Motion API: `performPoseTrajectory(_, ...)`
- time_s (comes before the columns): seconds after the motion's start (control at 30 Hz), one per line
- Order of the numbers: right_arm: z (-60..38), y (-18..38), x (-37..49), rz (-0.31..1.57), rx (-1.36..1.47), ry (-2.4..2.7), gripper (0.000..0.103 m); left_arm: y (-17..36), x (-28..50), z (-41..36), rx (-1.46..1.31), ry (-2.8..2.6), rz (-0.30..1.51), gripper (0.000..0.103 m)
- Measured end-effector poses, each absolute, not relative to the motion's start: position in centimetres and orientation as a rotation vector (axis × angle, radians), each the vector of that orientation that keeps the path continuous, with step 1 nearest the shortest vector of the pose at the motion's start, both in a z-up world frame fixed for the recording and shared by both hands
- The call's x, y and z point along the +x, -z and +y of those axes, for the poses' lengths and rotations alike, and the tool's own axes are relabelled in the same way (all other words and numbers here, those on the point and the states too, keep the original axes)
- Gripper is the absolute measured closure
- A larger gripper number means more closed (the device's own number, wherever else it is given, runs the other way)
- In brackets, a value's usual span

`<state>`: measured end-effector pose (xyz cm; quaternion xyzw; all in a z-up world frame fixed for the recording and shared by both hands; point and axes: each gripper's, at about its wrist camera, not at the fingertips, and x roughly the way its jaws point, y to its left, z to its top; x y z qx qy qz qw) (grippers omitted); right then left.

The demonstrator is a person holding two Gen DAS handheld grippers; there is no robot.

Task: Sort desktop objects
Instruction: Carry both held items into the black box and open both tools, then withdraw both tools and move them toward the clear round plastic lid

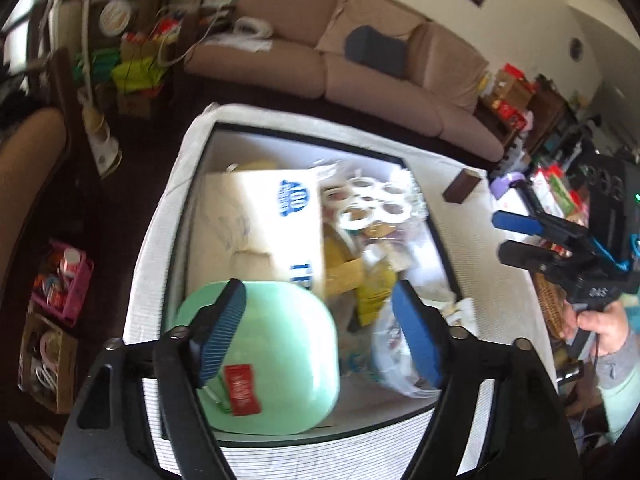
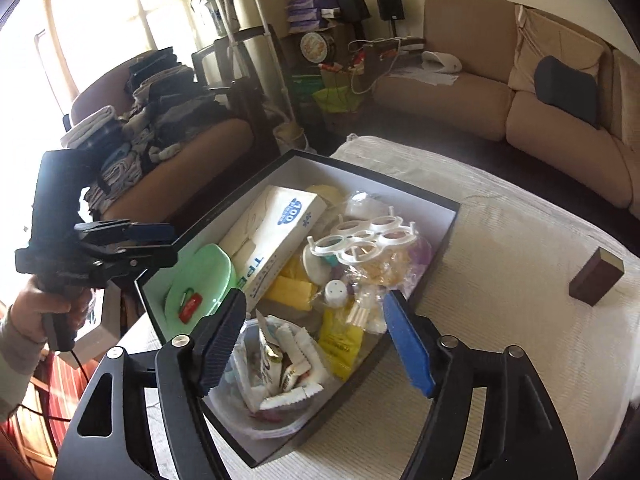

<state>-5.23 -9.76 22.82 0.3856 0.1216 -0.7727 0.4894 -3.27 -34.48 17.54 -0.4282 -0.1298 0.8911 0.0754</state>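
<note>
Left gripper (image 1: pixel 318 330) and right gripper (image 2: pixel 316 340): fingers spread wide, holding nothing, above the box (image 2: pixel 454 216) at frame centre. The green plate (image 1: pixel 276 340), lower left inside, looks rigid, light, slippery; best pinched at its rim.

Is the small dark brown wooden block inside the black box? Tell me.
No: the small dark brown wooden block sits on the white cloth, outside the black box.
</note>
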Motion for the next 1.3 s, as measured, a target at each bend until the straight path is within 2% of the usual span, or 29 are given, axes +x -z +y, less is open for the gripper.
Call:
performPoseTrajectory(0.07,-8.2,-23.0,-5.5,0.281,0.951,1.908,0.025,-17.9,-3.2,-32.5,-1.273,-2.667,-0.349,0.016)
performPoseTrajectory(0.3,-1.3,-22.8,-6.2,0.279,0.981,1.977,0.025,-17.5,-3.6,-25.5,-1.262,-2.593,-0.293,0.016)
performPoseTrajectory(0.53,7.7,-21.3,-7.6,0.185,1.042,2.041,0.024,-17.1,-4.1,-18.9,-1.251,-2.505,-0.286,0.016)
performPoseTrajectory(0.7,13.8,-19.1,-8.4,0.072,1.097,2.083,0.022,-16.8,-2.7,-12.8,-1.14,-2.463,-0.216,0.016)
performPoseTrajectory(0.97,18.2,-15.2,-6.8,-0.053,1.1,2.159,0.02,-9.7,-3.5,-4.3,-1.231,-2.471,-0.028,0.016)
performPoseTrajectory(1.13,17.6,-13.6,-6.3,-0.051,1.108,2.123,0.02,-4.6,-5.9,-3.1,-1.366,-2.517,-0.016,0.016)
performPoseTrajectory(1.3,18.1,-13.0,-6.9,-0.12,1.122,2.084,0.02,-2.6,-7.9,-3.9,-1.407,-2.627,-0.05,0.016)
